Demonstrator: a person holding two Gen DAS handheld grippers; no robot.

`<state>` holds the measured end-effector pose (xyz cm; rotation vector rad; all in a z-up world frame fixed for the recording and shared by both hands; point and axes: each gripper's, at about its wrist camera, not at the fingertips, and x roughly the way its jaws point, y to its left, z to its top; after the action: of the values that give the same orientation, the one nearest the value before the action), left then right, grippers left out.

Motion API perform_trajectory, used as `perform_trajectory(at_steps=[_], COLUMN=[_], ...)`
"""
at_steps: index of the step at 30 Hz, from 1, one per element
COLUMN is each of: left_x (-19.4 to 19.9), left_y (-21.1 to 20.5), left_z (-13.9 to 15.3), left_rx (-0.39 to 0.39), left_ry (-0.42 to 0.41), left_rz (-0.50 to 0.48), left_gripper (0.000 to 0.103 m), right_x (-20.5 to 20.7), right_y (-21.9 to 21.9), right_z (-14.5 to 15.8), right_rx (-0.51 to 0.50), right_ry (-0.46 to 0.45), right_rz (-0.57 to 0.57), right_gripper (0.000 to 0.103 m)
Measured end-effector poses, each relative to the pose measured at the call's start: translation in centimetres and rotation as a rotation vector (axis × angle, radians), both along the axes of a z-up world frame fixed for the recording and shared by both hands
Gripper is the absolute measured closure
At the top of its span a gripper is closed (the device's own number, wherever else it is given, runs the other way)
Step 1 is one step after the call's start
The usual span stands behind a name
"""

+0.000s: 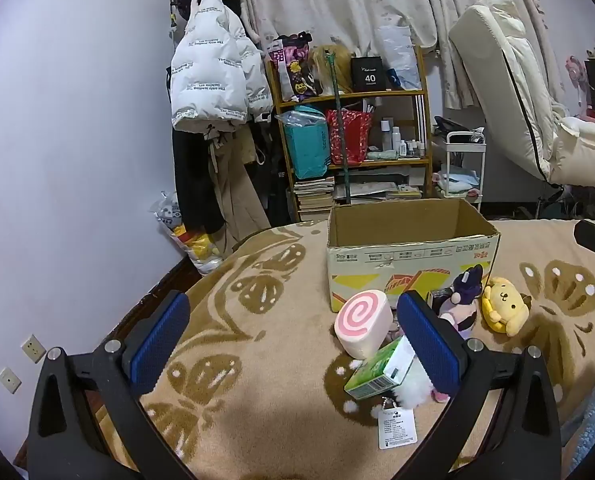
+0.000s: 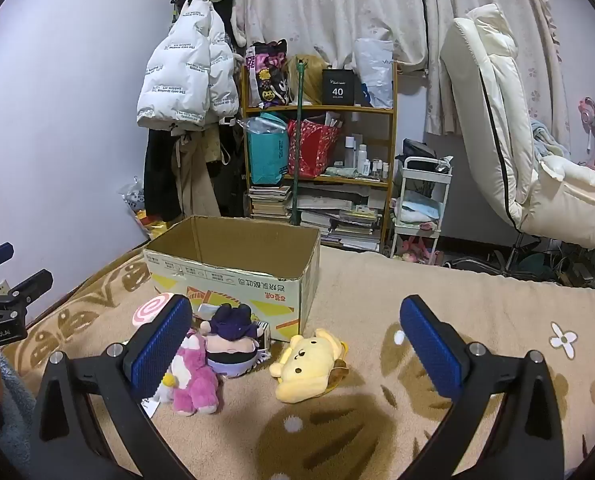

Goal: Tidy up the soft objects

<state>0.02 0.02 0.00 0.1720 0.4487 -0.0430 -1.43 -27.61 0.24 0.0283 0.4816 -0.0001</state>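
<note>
Soft toys are clustered on the bed blanket (image 2: 377,280), just in front of the cardboard box (image 2: 233,268), which is open-topped and looks empty as far as can be seen. Against the box's front wall: swirl-roll cushion (image 1: 363,320), purple-hatted plush (image 2: 231,340), pink plush (image 2: 195,376). Yellow dog plush (image 2: 307,364) is lying flat just off the box's near corner, long axis running roughly toward the box. A green carton (image 1: 379,372) and a white fluffy item with a paper tag (image 1: 397,426) are sat nearer than the cushion.

Right gripper (image 2: 297,354): jaws fully spread, nothing held; dog plush is framed between them, slightly left of centre. Left gripper (image 1: 293,346): jaws also wide, empty; cushion is off toward its right jaw.

Judged: right hand is better lined up on the dog plush; left on the cushion.
</note>
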Motion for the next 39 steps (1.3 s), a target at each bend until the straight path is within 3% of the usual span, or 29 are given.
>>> perform_trajectory(at_steps=[39], left_x=[0.08], left_y=[-0.12], left_z=[-0.33], left_rx=[0.018], left_ry=[-0.009], left_rz=[-0.004], left_gripper=[0.001], right_x=[-0.01], right_y=[-0.03], right_z=[-0.13], right_rx=[0.0], right_ry=[-0.008], right_rz=[-0.001], right_gripper=[0.0])
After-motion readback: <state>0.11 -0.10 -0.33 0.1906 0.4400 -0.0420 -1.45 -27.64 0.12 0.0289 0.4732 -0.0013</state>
